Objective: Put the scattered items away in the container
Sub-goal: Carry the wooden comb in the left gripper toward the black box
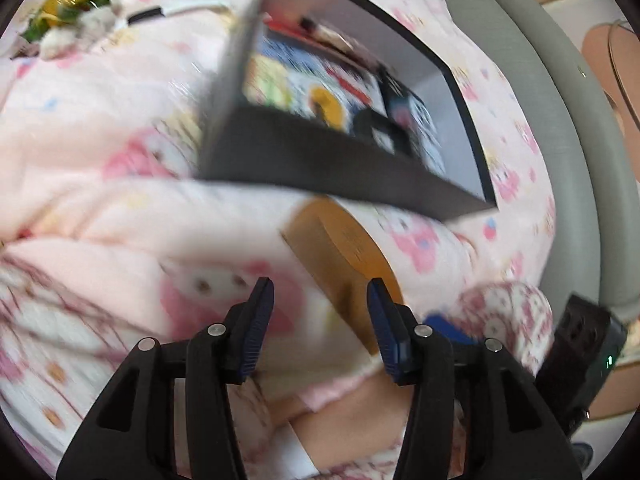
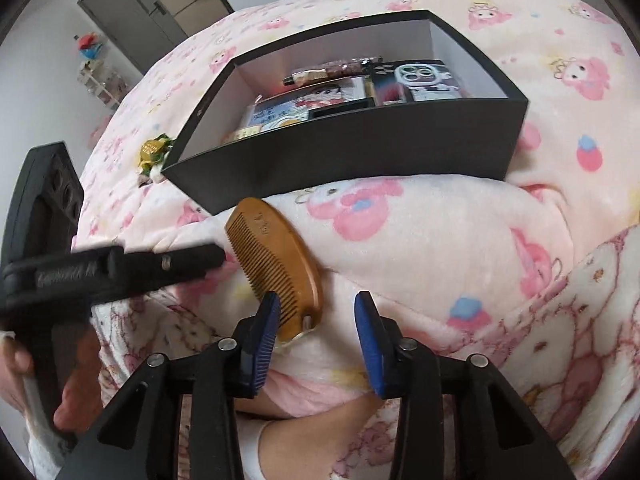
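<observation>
A wooden comb (image 2: pixel 276 256) lies on the pink blanket just in front of the dark box (image 2: pixel 360 148). The box holds several items, among them a tube and a phone case. My right gripper (image 2: pixel 317 304) is open; the comb's near end lies between its jaws, close to the left pad and clear of the right one. My left gripper (image 2: pixel 212 260) comes in from the left, its tip at the comb's teeth. In the left wrist view the left gripper (image 1: pixel 319 292) is open, with the comb (image 1: pixel 344 248) ahead between its fingers and the box (image 1: pixel 340 168) beyond.
A yellow-green trinket with white fluff (image 1: pixel 68 8) and a black-and-white cable (image 1: pixel 160 12) lie on the blanket left of the box. A grey padded edge (image 1: pixel 560 140) borders the blanket on the right. A hand (image 2: pixel 60 380) holds the left gripper.
</observation>
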`<state>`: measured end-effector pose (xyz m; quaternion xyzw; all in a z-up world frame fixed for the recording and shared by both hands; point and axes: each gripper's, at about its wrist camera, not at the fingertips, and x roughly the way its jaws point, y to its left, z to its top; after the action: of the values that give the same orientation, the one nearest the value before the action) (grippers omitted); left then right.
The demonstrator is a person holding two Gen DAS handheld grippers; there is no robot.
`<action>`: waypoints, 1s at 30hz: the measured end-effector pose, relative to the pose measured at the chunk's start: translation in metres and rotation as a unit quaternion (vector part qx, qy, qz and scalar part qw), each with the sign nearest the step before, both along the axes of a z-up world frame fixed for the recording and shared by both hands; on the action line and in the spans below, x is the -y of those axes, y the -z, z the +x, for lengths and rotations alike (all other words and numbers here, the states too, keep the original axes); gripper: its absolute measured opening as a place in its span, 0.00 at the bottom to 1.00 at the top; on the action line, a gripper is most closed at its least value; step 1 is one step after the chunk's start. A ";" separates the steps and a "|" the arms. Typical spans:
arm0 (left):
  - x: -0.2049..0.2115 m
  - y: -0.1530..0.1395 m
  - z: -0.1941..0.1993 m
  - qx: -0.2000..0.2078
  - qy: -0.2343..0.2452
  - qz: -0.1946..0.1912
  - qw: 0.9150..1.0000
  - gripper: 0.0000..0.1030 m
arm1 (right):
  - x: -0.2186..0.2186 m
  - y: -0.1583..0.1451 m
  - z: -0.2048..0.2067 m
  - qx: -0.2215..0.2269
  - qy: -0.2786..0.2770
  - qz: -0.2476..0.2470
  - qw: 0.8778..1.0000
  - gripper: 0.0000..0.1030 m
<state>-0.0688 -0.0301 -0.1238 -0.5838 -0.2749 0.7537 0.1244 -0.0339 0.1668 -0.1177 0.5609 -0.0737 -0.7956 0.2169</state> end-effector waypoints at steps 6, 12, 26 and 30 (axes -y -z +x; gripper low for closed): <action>0.015 0.011 -0.028 -0.024 -0.006 -0.007 1.000 0.46 | 0.014 0.020 0.000 0.036 -0.029 -0.025 0.999 0.35; 0.002 0.013 -0.032 -0.030 0.017 -0.027 0.999 0.28 | 0.019 0.020 -0.004 0.029 -0.025 -0.022 0.999 0.31; 0.027 -0.002 0.015 0.022 -0.012 -0.032 0.999 0.31 | 0.009 0.004 -0.017 -0.002 0.000 -0.023 1.000 0.31; 0.030 0.000 0.006 0.007 -0.017 -0.060 0.998 0.36 | 0.006 0.016 -0.016 0.025 0.005 -0.011 1.000 0.31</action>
<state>-0.0626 -0.0602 -0.1236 -0.5905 -0.2398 0.7670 0.0742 -0.0494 0.1603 -0.1335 0.5777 -0.0902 -0.7817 0.2171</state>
